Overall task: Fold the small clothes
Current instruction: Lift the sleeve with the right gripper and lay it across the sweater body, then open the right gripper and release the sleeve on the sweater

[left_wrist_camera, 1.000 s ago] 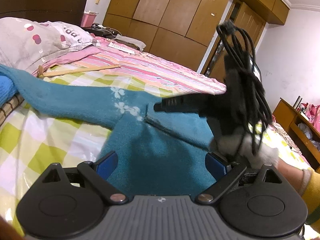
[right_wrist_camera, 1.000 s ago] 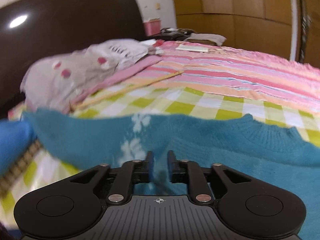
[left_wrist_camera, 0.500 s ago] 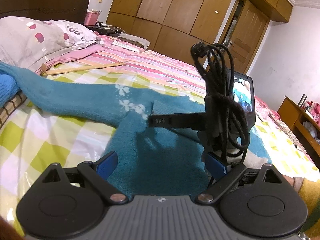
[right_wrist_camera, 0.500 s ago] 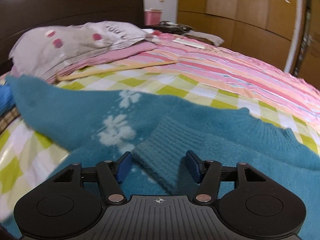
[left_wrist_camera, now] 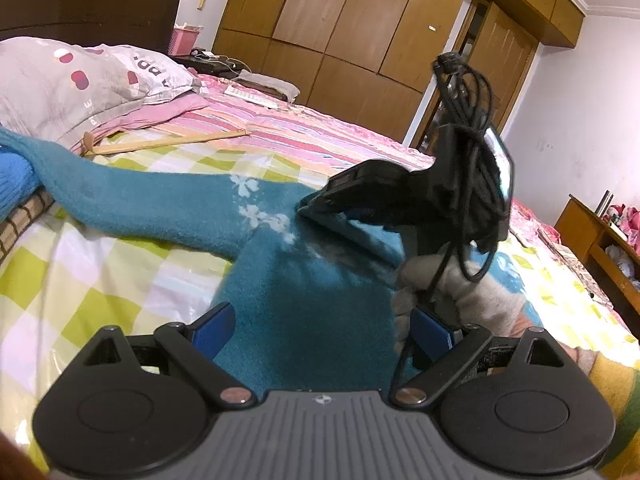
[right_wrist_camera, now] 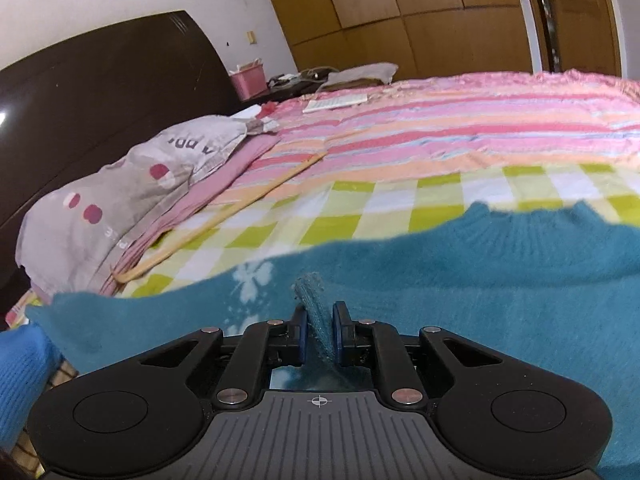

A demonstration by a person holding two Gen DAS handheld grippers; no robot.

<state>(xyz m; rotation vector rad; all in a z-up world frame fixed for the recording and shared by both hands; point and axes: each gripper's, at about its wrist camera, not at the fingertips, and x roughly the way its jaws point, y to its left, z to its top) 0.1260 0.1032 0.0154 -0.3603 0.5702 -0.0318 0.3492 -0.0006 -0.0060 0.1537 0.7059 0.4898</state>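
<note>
Right gripper [right_wrist_camera: 319, 326]: jaws clenched on the ribbed cuff [right_wrist_camera: 316, 308] of the teal sweater [right_wrist_camera: 480, 292]; the cuff stands upright between the blue pads, its frayed edge projecting above the fingertips. From the left wrist view the same gripper [left_wrist_camera: 320, 204] appears as a black body with a bundle of black cable [left_wrist_camera: 476, 160] wound on it, held by a grey-gloved hand [left_wrist_camera: 460, 296], with the cuff edge raised off the sweater body.

Left gripper [left_wrist_camera: 320, 326]: jaws released, blue pads wide apart, positioned low over the sweater's [left_wrist_camera: 312, 300] body panel. Nothing lies between the pads; whether they touch the fabric cannot be told.

The sweater lies spread on a green-and-white checked sheet [left_wrist_camera: 100, 272] on the bed. One sleeve [left_wrist_camera: 140, 204] extends left toward a bright blue garment [left_wrist_camera: 12, 176] at the bed edge. White flower motifs [left_wrist_camera: 256, 208] mark the shoulder area, just beside the gripped cuff.

Surroundings: a wooden hanger [right_wrist_camera: 216, 216] rests on the sheet beyond the sweater, near a grey pillow [right_wrist_camera: 132, 188] with red spots. A pink striped blanket [right_wrist_camera: 460, 136] covers the far half of the bed. A dark headboard [right_wrist_camera: 100, 92] stands behind the pillow.

Containers: a pink basket [right_wrist_camera: 250, 80] sits on the bedside stand; its contents are too small to identify beyond something pale at the rim. An open wooden shelf [left_wrist_camera: 600, 240] at far right holds crumpled items, not identifiable.
</note>
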